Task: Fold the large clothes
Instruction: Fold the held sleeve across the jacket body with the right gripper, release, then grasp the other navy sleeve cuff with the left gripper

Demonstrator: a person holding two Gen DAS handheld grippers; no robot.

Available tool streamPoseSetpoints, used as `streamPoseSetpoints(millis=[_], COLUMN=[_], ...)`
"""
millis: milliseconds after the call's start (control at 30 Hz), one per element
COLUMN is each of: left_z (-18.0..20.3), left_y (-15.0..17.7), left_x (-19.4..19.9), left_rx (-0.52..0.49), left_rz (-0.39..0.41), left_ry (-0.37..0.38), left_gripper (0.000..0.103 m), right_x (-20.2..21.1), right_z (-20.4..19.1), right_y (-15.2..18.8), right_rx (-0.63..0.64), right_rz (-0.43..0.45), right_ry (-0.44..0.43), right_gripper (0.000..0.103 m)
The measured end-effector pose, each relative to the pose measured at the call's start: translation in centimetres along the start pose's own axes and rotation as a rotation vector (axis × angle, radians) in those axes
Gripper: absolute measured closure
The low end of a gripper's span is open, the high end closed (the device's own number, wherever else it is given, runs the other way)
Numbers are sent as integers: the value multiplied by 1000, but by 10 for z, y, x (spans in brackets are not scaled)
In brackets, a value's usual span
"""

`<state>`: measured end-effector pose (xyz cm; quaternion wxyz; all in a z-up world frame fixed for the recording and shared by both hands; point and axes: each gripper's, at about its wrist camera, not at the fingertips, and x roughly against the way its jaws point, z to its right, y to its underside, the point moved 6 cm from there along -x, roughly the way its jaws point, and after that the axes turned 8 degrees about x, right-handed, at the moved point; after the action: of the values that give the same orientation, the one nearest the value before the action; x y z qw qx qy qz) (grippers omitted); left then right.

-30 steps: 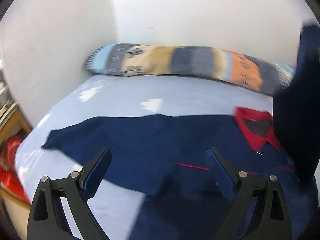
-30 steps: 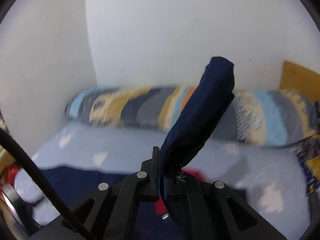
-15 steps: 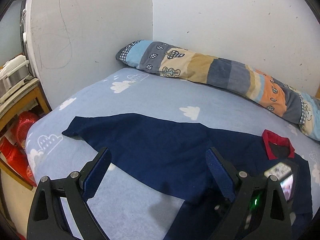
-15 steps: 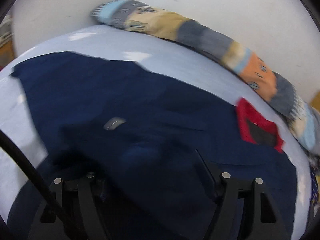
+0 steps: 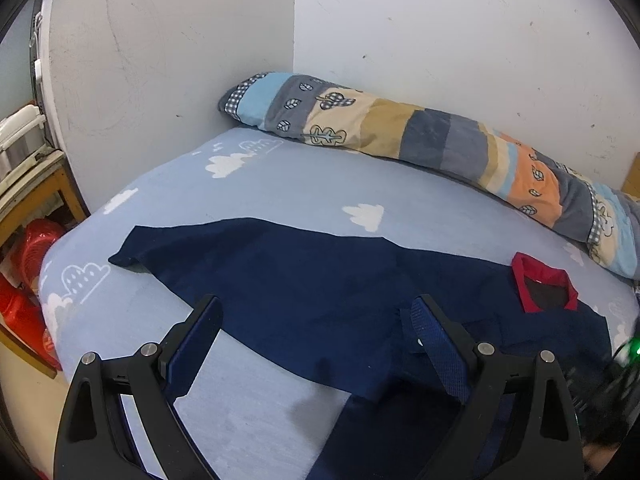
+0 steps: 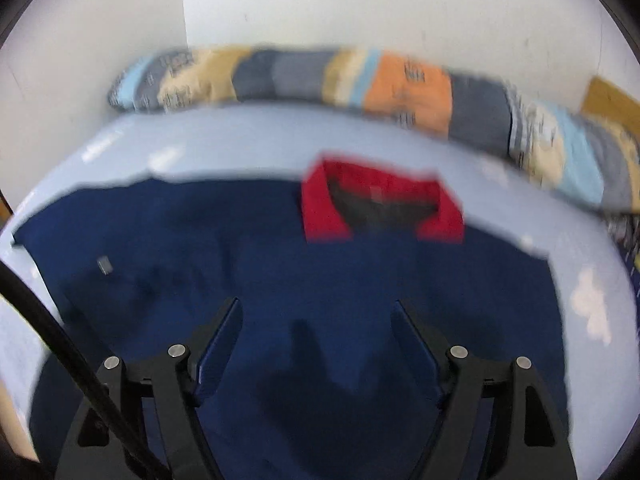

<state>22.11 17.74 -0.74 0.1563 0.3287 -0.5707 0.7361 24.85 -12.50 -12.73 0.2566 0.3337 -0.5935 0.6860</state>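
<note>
The navy shirt [image 5: 320,300] is laid flat on the bed [image 5: 280,184], its red collar [image 6: 380,200] directed toward the long patchwork pillow [image 5: 420,136] at the white wall [image 5: 440,40], its long axis running from collar toward the grippers. The sheet is pale blue with white clouds. The left gripper [image 5: 316,320] is held apart, empty. The right gripper [image 6: 316,320] has just been opening; its jaws stand apart above the cloth.

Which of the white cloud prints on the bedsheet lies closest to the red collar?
The solid white cloud just beyond the shirt's far edge, left of the red collar; the other solid clouds sit far off toward the wall corner.
</note>
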Motion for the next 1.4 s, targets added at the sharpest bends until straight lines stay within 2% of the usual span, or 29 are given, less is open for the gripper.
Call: streamPoseSetpoints(millis=[100,133,200,267,333,400,500,533,567,600,633,667,767,867,900,967,1000,1033,1067,1200,1300,1400], left_z=[5,6,7,8,8,4,-8,-13,-20,-30,-36,-46,-76,-116,-126,-157,-167,-178,-190,-250,-287,-309], left_y=[3,5,7,8,6,7,9,10,9,9,7,5,-4,-10,-10,-7,-5,-3,-2,-6,-8,-16], left_x=[-3,-4,-5,-6,-7,-9,-20,-23,-26,-29,-30,-33,-39,-56,-61,-78,-85,-92,-100,-129,-145,-163], left_rx=[-14,-22,-33,-44,-46,-26,11,21,30,39,46,59,100,192,216,299,338,376,419,622,789,900], left_rz=[-10,-11,-14,-18,-17,-39,-101,-114,-123,-126,-126,-128,-131,-186,-202,-262,-291,-320,-344,-375,-370,-355], left_ry=[1,-3,-6,-7,-8,5,32,30,19,1,-9,-23,-59,-81,-90,-98,-73,-39,2,116,171,284], left_gripper=[8,8,8,8,8,8,8,8,8,8,8,8,8,8,8,8,8,8,8,9,16,27], right_x=[-32,-34,-27,-10,13,16,-13,-31,-39,-36,-34,-26,0,11,4,-21,-27,-30,-22,28,63,85], right_z=[-12,-14,-17,-22,-45,-66,-86,-93,-96,-98,-100,-104,-116,-130,-133,-143,-142,-143,-142,-141,-139,-137], right_y=[32,33,28,17,0,-2,12,22,27,25,23,17,-4,-26,-26,-12,-4,3,10,16,23,30], right_rx=[34,59,63,45,101,143,181,208,230,241,237,212,201,264,273,295,305,308,297,312,333,329], right_rz=[-97,-81,-93,-56,20,28,-57,-133,-161,-134,-138,-136,-35,39,18,-93,-120,-131,-106,9,50,72], right_ry=[-7,16,6,-38,-74,-103,-115,-112,-98,-74,-84,-130,-161,-108,-110,-97,-89,-97,-115,-150,-179,-209], right_gripper=[23,23,25,27,26,24,24,23,21,20,21,23,23,17,16,19,22,31,32,30,27,27])
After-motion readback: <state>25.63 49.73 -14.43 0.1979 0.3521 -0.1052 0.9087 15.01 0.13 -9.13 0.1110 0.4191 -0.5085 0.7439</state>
